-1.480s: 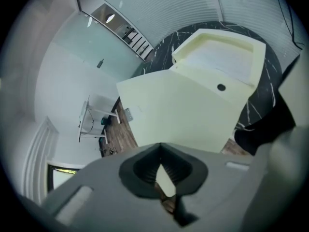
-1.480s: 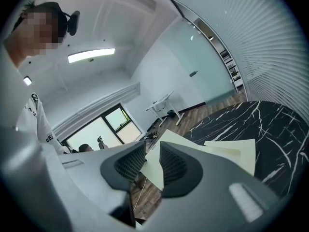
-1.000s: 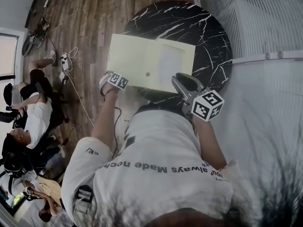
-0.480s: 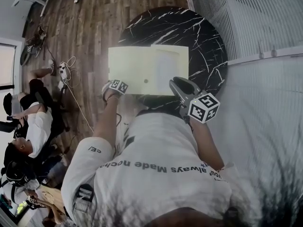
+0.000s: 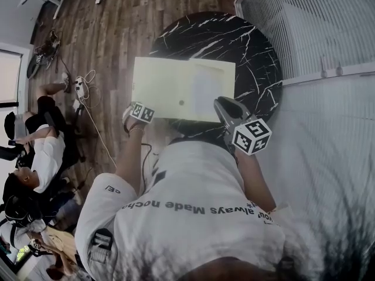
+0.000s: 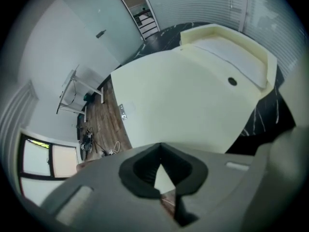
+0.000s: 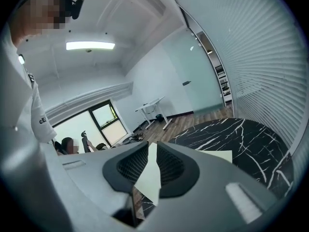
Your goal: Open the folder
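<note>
Two grippers work the near edge of one pale yellow folder (image 5: pixel 176 86), which lies flat on the round black marble bench (image 5: pixel 246 45). Its 9 o'clock end hangs out past the rim over the wooden floor (image 5: pixel 117 28).

The right gripper (image 7: pixel 152 151) sits at the folder's 5 o'clock corner. Its jaws have just been closing, and a thin pale corner of the folder stands between the pads, which look pinched onto it. Beyond the jaws, the rest of that sheet rests on the marble toward 2 o'clock.

The left gripper (image 6: pixel 159 148) points steeply down at the folder's 7 o'clock corner. Its jaws meet at the tips. The gap behind them shows a sliver of pale folder with floor below it. Whether the tips actually nip that corner or only rest by it, I cannot tell.

As for progress, the opening seems barely begun. The cover lies level with no visible lift. A dark snap button (image 5: pixel 181 103) sits near the middle of the near half, at the edge of a lighter panel toward 3 o'clock that may be a closing flap. Judging from this, a hold on the near corners is all that is done. Freeing the flap and swinging the cover back are left.
</note>
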The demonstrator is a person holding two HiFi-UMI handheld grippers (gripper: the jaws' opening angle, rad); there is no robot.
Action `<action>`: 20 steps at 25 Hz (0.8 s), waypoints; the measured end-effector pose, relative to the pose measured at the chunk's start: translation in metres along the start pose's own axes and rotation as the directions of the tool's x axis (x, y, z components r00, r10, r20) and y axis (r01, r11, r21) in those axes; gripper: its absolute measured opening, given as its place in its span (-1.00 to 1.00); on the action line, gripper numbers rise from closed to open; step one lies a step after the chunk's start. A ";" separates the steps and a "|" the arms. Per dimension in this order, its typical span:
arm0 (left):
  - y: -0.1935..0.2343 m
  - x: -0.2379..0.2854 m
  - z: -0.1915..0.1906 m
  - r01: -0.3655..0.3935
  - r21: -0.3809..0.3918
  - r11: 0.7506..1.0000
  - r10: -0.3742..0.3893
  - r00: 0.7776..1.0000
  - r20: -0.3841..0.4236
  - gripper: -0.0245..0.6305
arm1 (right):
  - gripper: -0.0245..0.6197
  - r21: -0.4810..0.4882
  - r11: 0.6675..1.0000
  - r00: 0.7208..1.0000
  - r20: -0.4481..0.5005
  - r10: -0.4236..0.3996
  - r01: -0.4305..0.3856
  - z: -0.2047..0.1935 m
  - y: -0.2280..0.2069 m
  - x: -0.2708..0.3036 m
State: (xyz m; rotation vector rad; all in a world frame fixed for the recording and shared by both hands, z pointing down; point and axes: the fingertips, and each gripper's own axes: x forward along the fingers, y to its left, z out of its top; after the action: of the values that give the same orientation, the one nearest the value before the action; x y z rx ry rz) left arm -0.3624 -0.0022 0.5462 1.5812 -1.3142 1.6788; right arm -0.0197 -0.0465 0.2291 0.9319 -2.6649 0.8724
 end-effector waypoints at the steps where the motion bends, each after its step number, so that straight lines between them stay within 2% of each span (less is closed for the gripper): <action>1: 0.002 -0.010 0.003 -0.009 -0.012 1.000 0.009 1.000 0.021 -0.92 | -0.76 -0.019 1.000 1.000 -0.001 -0.015 0.015 0.000 -0.001 -0.001; 7: 0.009 -0.066 0.025 -0.050 -0.062 0.997 0.058 0.989 0.139 -0.92 | -0.82 -0.080 0.995 0.999 0.004 -0.052 0.052 0.003 -0.004 -0.004; 12: 0.011 -0.105 0.044 -0.085 -0.082 0.993 0.102 0.969 0.225 -0.92 | -0.84 -0.137 0.987 0.996 0.009 -0.086 0.086 0.005 -0.006 -0.005; 17: 0.005 -0.137 0.071 -0.061 -0.100 0.993 0.090 0.942 0.324 -0.92 | -0.85 -0.175 0.979 0.994 0.021 -0.106 0.108 0.007 -0.008 -0.010; 20: 0.001 -0.159 0.088 -0.030 -0.125 0.992 0.077 0.917 0.392 -0.92 | -0.86 -0.186 0.976 0.993 0.031 -0.112 0.116 0.010 -0.008 -0.014</action>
State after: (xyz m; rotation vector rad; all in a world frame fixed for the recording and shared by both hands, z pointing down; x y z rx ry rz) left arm -0.2872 -0.0381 0.3844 1.8952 -1.6324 1.3224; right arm -0.0030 -0.0505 0.2198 1.0391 -2.6243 0.5780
